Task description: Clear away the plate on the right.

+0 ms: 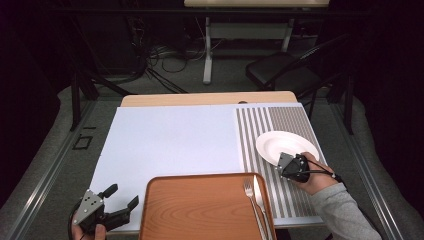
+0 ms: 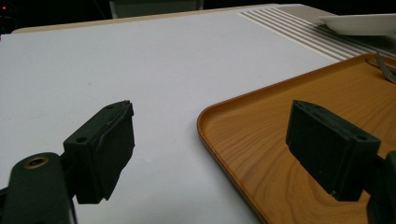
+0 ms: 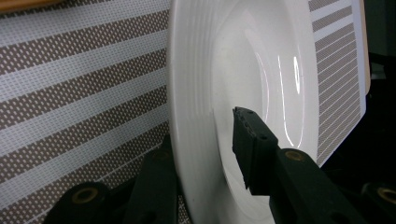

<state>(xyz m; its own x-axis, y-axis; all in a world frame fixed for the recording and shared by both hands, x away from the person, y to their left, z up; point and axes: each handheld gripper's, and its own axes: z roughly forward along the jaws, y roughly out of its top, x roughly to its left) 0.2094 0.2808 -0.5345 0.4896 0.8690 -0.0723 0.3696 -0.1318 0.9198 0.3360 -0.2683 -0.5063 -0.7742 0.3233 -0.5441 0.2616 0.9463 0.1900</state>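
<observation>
Your right gripper (image 1: 283, 163) has its jaws straddling the near rim of the round white ceramic plate (image 1: 286, 145): in the right gripper view one jaw sits over the inside of the plate (image 3: 243, 70) and the other is tucked under the rim, down by the mat. They look closed in around the rim, but I can't tell if the pads are actually biting yet, so I'd call it a grip that's just about there rather than a done deal. The plate looks flat on the grey-and-white striped woven placemat (image 1: 280, 120), over on the right side of the table (image 1: 210, 98), so as far as I can see nothing's been lifted.

Your left gripper (image 1: 116, 202) is parked at the near left corner, jaws spread wide with nothing between them. In the left gripper view it looks along the pale blue-white sheet (image 2: 140, 70), right beside the edge of the brown wood-grain rectangular tray (image 2: 280, 126).

That tray (image 1: 200, 210) sits front and centre on the table and already has a metal fork (image 1: 251, 197) and a metal knife (image 1: 260, 200) lying side by side along its right edge. Its middle is bare.

So my read on progress: cutlery's on the tray, plate isn't. What's left is firming up that pinch on the rim, lifting the plate off the placemat and setting it down on the open part of the tray without clanking into the fork.
</observation>
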